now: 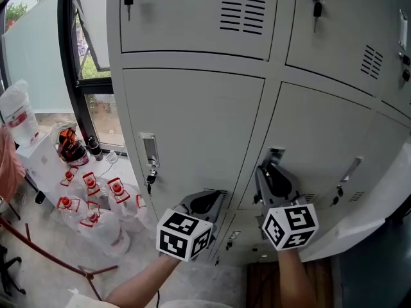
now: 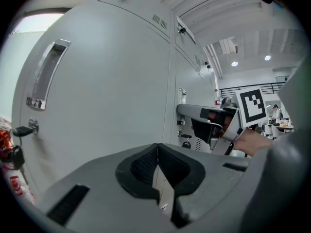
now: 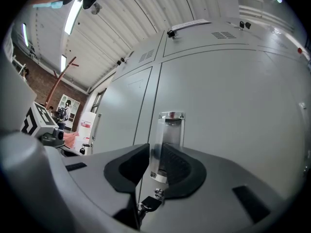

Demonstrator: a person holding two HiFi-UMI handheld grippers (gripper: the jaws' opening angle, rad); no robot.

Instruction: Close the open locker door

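Observation:
Grey lockers fill the head view. My right gripper (image 1: 271,172) (image 3: 155,152) is at the middle lower locker door (image 1: 321,146), shut on its chrome handle (image 1: 276,153) (image 3: 168,130). The handle's lower part sits between the pads, and a key (image 3: 149,205) hangs just below it. That door looks nearly flush with its neighbours. My left gripper (image 1: 209,199) (image 2: 155,149) hovers low in front of the left lower door (image 1: 192,127), shut with nothing in it. From the left gripper view, the right gripper (image 2: 187,111) shows reaching the door edge.
The left door has its own handle (image 1: 149,149) (image 2: 46,74) and key (image 1: 149,179). Another handle (image 1: 350,169) is on the door to the right, with a pale angled panel (image 1: 379,204) below it. Several red-capped bottles (image 1: 90,204) lie on the floor beneath a window (image 1: 87,63).

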